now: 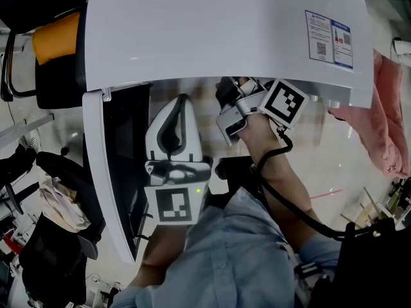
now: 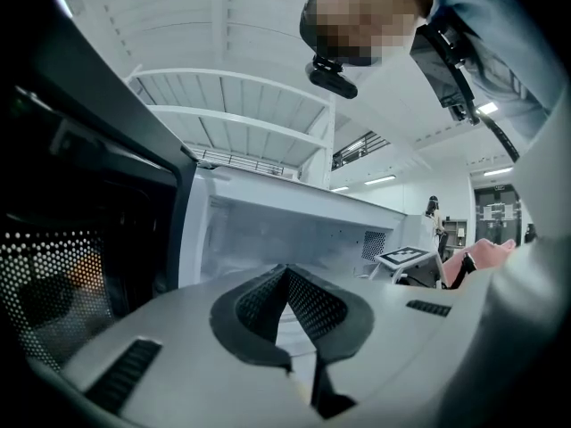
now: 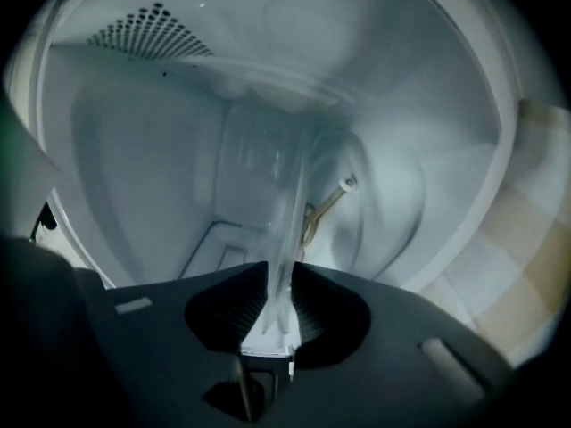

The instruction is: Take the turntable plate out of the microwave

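**Head view:** The microwave (image 1: 218,31) is filling the upper half, with its door (image 1: 119,172) hanging open toward 9 o'clock. The left gripper (image 1: 181,100) is waiting in front of the opening. The right gripper (image 1: 228,90), at about 2 o'clock from it, is reaching under the top edge into the oven. The plate is hiding under the casing here.

**Left gripper view:** The left gripper (image 2: 285,273) is pointing into the white cavity (image 2: 294,230) with its pad tips meeting and nothing between them. The dark door (image 2: 80,239) is standing at 9 o'clock.

**Right gripper view:** The right gripper (image 3: 278,285) is pinching the near rim of the glass turntable plate (image 3: 263,176). The plate is running edge-on toward 12 o'clock, inside the oven. The roller ring (image 3: 328,199) is showing just beside it at 2 o'clock.

**Risks:**
- The pads are biting only a narrow strip of smooth glass, so the plate's far weight is likely pulling it to pivot or slide out.
- A tilted plate could be knocking the opening's frame on the way out.
- The plate could be catching the roller ring and dragging it along.
- The idle left gripper is giving no support underneath.
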The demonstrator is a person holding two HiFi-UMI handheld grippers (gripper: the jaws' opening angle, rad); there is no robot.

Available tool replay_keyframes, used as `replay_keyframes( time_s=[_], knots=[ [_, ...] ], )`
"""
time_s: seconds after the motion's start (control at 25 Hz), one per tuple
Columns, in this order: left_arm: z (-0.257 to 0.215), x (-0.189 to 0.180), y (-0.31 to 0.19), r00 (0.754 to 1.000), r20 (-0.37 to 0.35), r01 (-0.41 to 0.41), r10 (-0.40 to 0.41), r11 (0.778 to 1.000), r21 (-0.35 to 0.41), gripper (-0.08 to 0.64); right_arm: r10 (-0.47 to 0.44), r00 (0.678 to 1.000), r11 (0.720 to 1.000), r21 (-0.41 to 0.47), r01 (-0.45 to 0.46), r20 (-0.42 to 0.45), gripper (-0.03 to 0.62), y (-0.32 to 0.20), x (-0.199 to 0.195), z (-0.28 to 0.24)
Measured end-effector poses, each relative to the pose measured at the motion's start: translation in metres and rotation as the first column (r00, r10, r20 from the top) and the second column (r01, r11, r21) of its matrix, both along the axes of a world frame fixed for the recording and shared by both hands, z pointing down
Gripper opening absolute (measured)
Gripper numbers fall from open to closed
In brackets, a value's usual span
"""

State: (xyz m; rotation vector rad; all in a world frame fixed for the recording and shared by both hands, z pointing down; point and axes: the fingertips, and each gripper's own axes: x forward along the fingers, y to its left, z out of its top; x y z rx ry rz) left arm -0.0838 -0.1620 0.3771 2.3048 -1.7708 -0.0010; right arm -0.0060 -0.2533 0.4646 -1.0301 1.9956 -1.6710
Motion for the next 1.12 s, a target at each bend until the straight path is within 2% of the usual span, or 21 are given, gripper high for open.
replay_keyframes(
  time_s=[0.04,0.12,0.32,0.52,0.88,1.12],
  knots=[
    [0.0,0.0,0.0,1.0,0.001,0.001,-0.001,1.0,-0.002,0.0,-0.006,1.0,1.0,0.004,0.006,-0.02,0.062,0.001,-0.002,0.002],
    [0.0,-0.001,0.0,1.0,0.001,0.002,-0.002,1.0,-0.001,0.0,0.0,1.0,1.0,0.006,0.001,-0.022,0.06,0.002,-0.002,0.004],
    [-0.001,0.003,0.003,1.0,0.01,-0.005,0.005,1.0,0.001,0.0,0.052,0.998,0.998,-0.02,-0.052,0.046,0.046,0.007,0.003,0.006],
    [0.0,0.004,0.007,1.0,0.02,-0.013,0.013,1.0,0.001,0.0,0.064,0.993,0.997,-0.04,-0.061,0.094,0.044,0.029,0.005,0.011],
    [0.001,0.007,0.016,1.0,0.024,-0.019,0.019,1.0,-0.011,0.0,0.027,0.995,0.999,-0.049,-0.023,0.097,0.052,0.06,-0.001,0.028],
    [0.002,0.007,0.016,1.0,0.026,-0.015,0.016,1.0,-0.01,0.0,-0.005,0.996,1.0,0.012,0.004,0.087,0.083,0.053,-0.005,0.032]
  ],
)
